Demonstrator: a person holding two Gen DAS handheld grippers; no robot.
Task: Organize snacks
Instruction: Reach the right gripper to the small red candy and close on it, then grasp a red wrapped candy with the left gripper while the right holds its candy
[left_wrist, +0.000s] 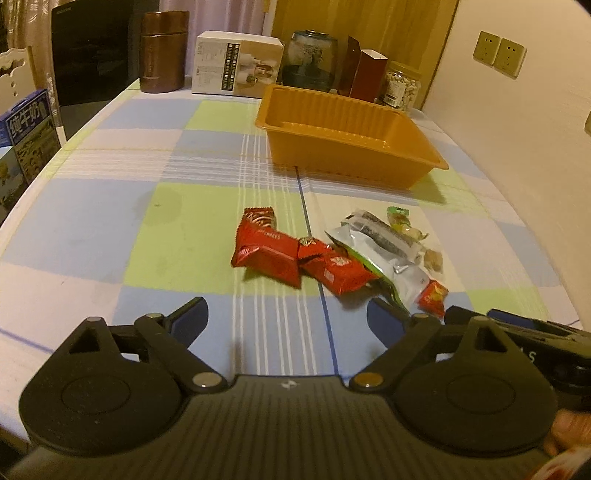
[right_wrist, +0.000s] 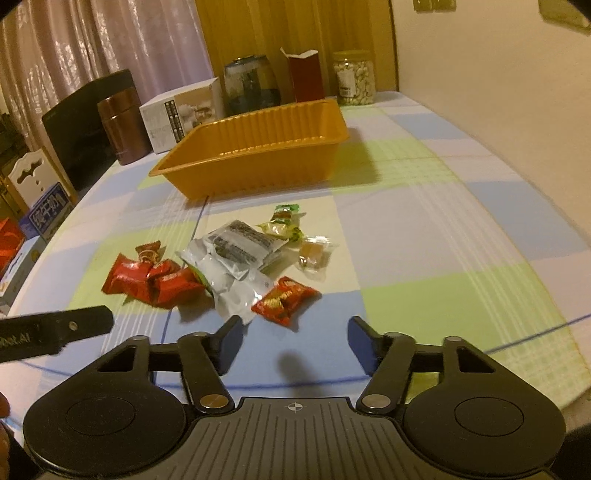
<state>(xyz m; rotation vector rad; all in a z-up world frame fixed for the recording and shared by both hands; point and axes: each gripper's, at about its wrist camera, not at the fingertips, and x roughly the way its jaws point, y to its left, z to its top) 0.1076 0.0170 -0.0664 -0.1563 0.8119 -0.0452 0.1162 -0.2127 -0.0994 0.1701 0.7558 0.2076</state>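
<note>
I hold both grippers low over the near edge of the table (left_wrist: 110, 221), each with its jaws spread wide and nothing between them. The left gripper (left_wrist: 288, 321) points at a loose heap of snacks lying on the checked cloth in the middle of the table; the right gripper (right_wrist: 295, 339) sits just beside it, facing the same heap from the other side.

Two red packets (left_wrist: 266, 247) lie touching at the heap's left end. A silver pouch (left_wrist: 384, 254) overlaps them on the right, with a dark-striped wrapper resting on top of it. A small red candy (right_wrist: 286, 299) lies at the pouch's near corner, closest to my right gripper. Green sweets (right_wrist: 284, 218) and a clear-wrapped one (right_wrist: 314, 254) lie at the far right of the heap, toward the tray.

The orange tray (left_wrist: 424, 151) stands beyond the snacks, apart from them, toward the far edge, nothing visible inside it.

Along the far edge behind the tray stand a brown canister (left_wrist: 162, 51), a white box (left_wrist: 236, 62), a glass jar (left_wrist: 310, 59), a dark red carton (left_wrist: 365, 74) and a jar of nuts (left_wrist: 400, 88). A blue milk box (left_wrist: 26, 136) stands off the left edge.
</note>
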